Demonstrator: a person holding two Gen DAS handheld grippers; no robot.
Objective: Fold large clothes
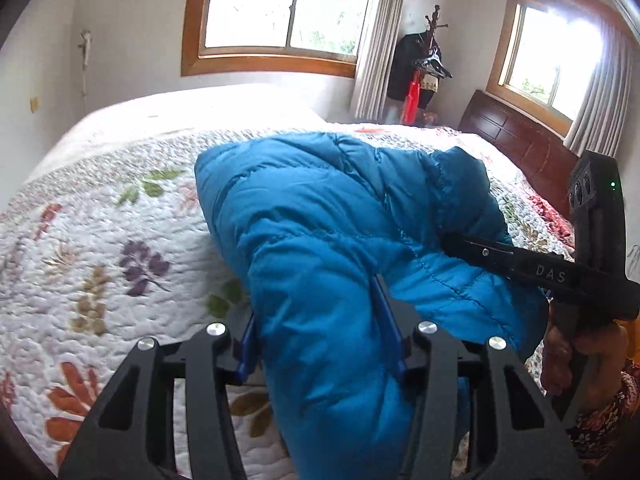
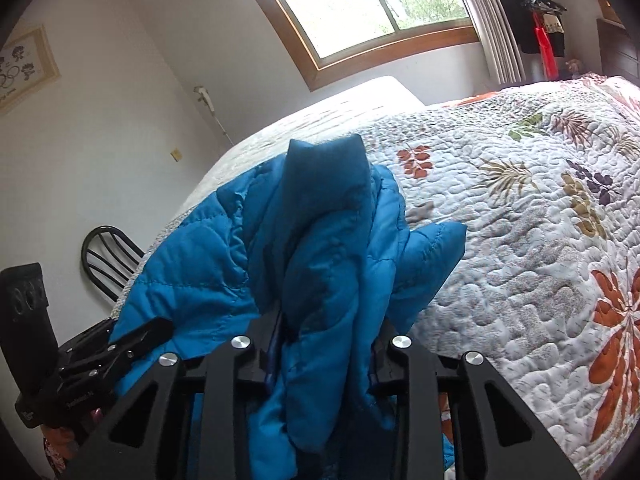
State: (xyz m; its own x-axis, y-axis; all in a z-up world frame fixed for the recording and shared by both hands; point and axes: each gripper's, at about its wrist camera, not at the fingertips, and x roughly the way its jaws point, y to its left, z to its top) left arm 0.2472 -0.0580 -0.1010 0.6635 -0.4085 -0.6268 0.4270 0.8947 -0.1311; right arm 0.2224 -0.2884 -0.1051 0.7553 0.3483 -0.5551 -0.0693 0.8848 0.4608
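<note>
Item: jacket [image 1: 320, 216], blue, quilted and puffy. Location: near edge of the bed [image 1: 120, 240], partly lying on the floral quilt [image 2: 520, 240], partly hanging over the side toward the holder. Bunched, not flat; a darker flap, collar or hood end by the look of it, stands up at the top of the bunch in the right wrist view.

Left gripper [image 1: 316, 344]: fingers part-way closed around a thick roll of jacket, blue pads [image 1: 386, 320] pressing either side. The gap stays wide because the padding fills it. Which part of the garment this is cannot be told.

Right gripper [image 2: 326, 344]: fingers likewise part-closed on a gathered fold, fabric spilling up and over between them. In the left wrist view it enters from the right, its tips buried in the cloth; the hand [image 1: 576, 356] holding it shows below.

Arrangement: the two grips sit near each other on the same bunch, probably so the bulky garment can be lifted and shaken out or dragged further onto the bed. Judged stage: early; no neat fold is visible and the jacket is not yet spread.

Handling note: slippery shell and springy filling; a loose hold could slide off, hence the deep bites into the cloth.

Surroundings: two windows [image 1: 280, 8] with curtains [image 1: 374, 52], dark wood headboard [image 1: 516, 144], coat stand [image 1: 424, 68] with hung clothes, chair [image 2: 108, 260] beside the bed, framed picture [image 2: 24, 68] on the wall.
</note>
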